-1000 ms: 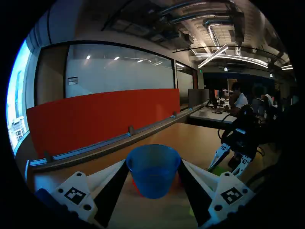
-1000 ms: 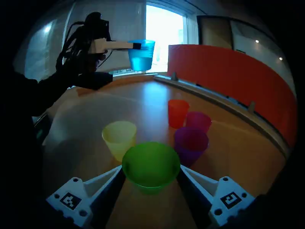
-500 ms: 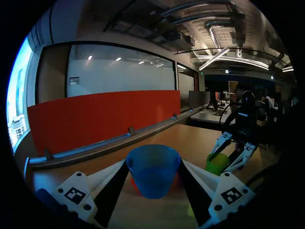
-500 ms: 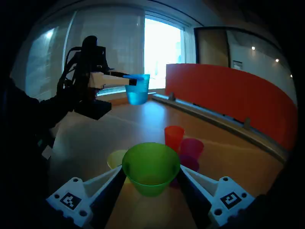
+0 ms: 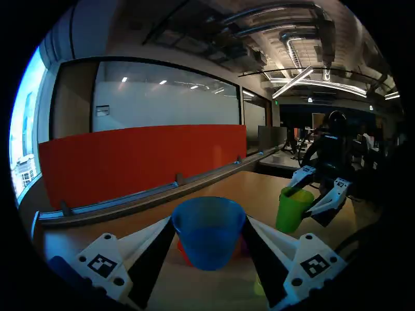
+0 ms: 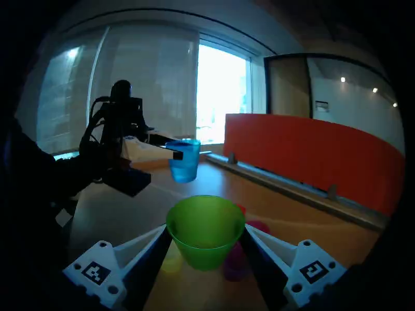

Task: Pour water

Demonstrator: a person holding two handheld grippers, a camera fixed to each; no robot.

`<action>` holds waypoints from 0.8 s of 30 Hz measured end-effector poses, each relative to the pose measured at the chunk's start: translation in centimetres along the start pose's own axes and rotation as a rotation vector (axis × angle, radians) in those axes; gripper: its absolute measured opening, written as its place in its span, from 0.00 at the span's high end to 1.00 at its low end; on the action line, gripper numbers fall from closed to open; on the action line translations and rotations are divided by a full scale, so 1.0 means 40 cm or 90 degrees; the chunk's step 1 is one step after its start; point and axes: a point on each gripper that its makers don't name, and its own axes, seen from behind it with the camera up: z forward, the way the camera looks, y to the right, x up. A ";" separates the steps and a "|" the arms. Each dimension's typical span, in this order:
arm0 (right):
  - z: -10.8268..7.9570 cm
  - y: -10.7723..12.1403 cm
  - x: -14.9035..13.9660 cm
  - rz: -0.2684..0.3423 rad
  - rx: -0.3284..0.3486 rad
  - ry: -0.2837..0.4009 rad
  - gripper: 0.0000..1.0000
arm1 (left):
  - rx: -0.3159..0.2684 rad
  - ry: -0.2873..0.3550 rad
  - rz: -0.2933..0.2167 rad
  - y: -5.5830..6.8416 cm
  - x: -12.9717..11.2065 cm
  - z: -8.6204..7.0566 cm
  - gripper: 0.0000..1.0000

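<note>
Behind everything, a red partition (image 5: 140, 160) runs along the far edge of the wooden tabletop (image 5: 254, 186), and a bright window (image 6: 222, 93) stands past one end of it. Down on the tabletop, partly hidden by the held cups, stand a yellow cup (image 6: 171, 263), a purple cup (image 6: 236, 264) and a pink cup (image 6: 258, 226). A red-orange cup (image 5: 181, 252) peeks out from behind the blue cup (image 5: 208, 230). A person's dark sleeve (image 6: 46, 176) reaches in from the side behind the left gripper (image 5: 207, 243). That gripper has both fingers pressed against the sides of the blue cup and holds it upright above the tabletop. The right gripper (image 6: 206, 241) likewise clamps the green cup (image 6: 205, 230) between both fingers, upright and lifted clear of the tabletop, near the blue cup but apart from it. The blue cup is translucent and seems to carry water in its lower part, though the level is hard to read. The green cup is translucent too, with its open mouth facing up.
</note>
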 end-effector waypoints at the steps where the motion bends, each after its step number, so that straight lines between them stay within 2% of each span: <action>1: 0.001 -0.001 0.009 0.001 0.002 0.007 0.09 | 0.000 0.000 0.001 0.001 0.001 0.000 0.13; 9: 0.007 0.003 0.045 0.006 0.000 0.043 0.09 | 0.002 0.002 0.005 0.004 0.008 -0.001 0.13; 24: 0.015 0.010 0.069 0.003 -0.008 0.066 0.08 | 0.001 0.005 0.011 0.005 0.010 -0.006 0.13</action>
